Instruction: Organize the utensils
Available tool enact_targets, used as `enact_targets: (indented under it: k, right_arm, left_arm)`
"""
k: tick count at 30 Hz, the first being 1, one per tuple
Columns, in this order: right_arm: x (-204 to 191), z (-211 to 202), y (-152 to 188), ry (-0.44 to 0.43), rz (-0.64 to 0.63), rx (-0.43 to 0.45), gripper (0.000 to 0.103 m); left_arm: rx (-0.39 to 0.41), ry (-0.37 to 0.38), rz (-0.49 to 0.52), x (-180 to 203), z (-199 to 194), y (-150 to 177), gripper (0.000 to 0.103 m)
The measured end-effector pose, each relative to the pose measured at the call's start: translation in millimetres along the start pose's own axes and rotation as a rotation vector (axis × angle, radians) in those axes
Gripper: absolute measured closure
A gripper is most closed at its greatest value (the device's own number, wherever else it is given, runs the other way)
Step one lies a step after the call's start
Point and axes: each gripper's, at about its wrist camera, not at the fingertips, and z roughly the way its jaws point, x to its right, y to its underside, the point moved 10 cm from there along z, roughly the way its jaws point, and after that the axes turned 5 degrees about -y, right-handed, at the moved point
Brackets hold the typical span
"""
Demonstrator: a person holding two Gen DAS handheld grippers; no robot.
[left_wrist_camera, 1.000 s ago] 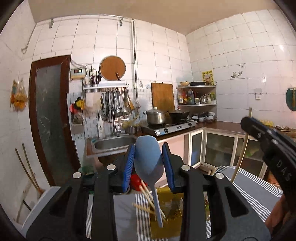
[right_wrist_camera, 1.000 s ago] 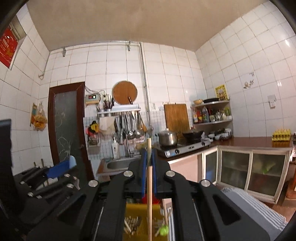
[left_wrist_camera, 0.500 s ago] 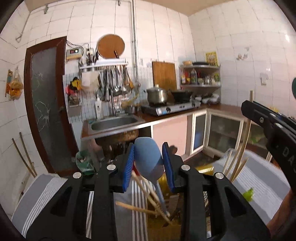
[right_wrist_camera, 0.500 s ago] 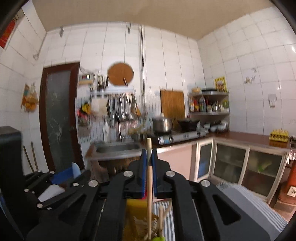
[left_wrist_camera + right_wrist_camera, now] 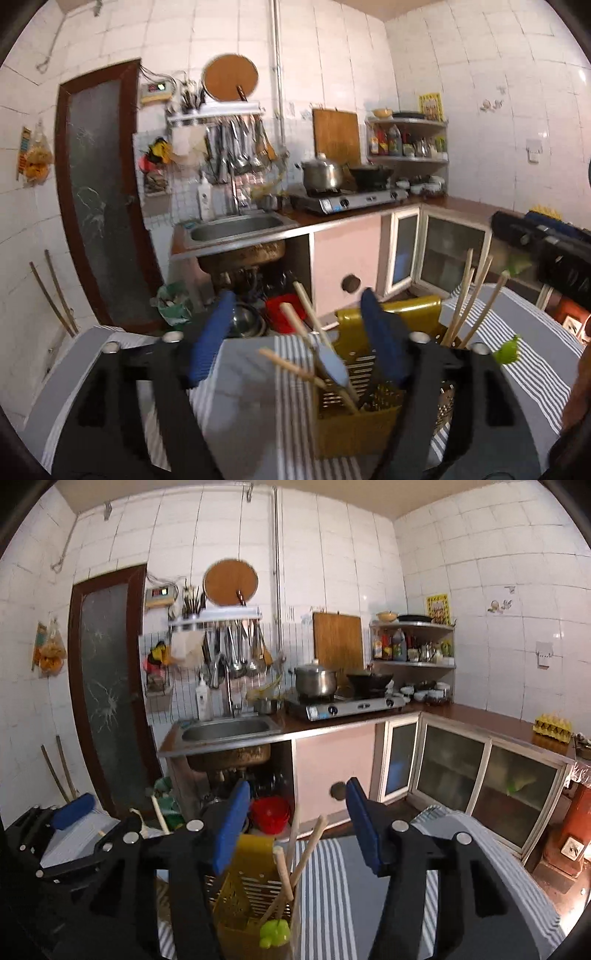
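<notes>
Left wrist view: left gripper (image 5: 295, 332) jaws are opening wide, gripping nothing; blue spatula (image 5: 330, 363) is dropping handle-up into the yellow utensil holder (image 5: 354, 424) among chopsticks (image 5: 314, 321). Right gripper (image 5: 295, 823) is opening too, empty, its chopstick (image 5: 308, 845) leaning in the holder. Risk: retreating fingers are snagging leaning sticks, tipping the light holder on the striped cloth (image 5: 332, 878).

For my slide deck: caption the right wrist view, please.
Right gripper, jaws opening and empty, above the yellow utensil holder where wooden chopsticks now stand, on a striped cloth.
</notes>
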Motion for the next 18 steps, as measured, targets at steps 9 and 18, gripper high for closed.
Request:
enact_targets:
  k: [9, 18]
  right_arm:
    - [-1, -89, 35, -0.005, -0.024, -0.007, 0.015]
    - [-26, -157, 136, -0.028, -0.022, -0.072, 0.004]
  left_arm:
    - [0.023, 0.005, -0.050, -46, -87, 25, 0.005]
    - [-0.068, 0.029, -0.090, -48, -153, 123, 0.005]
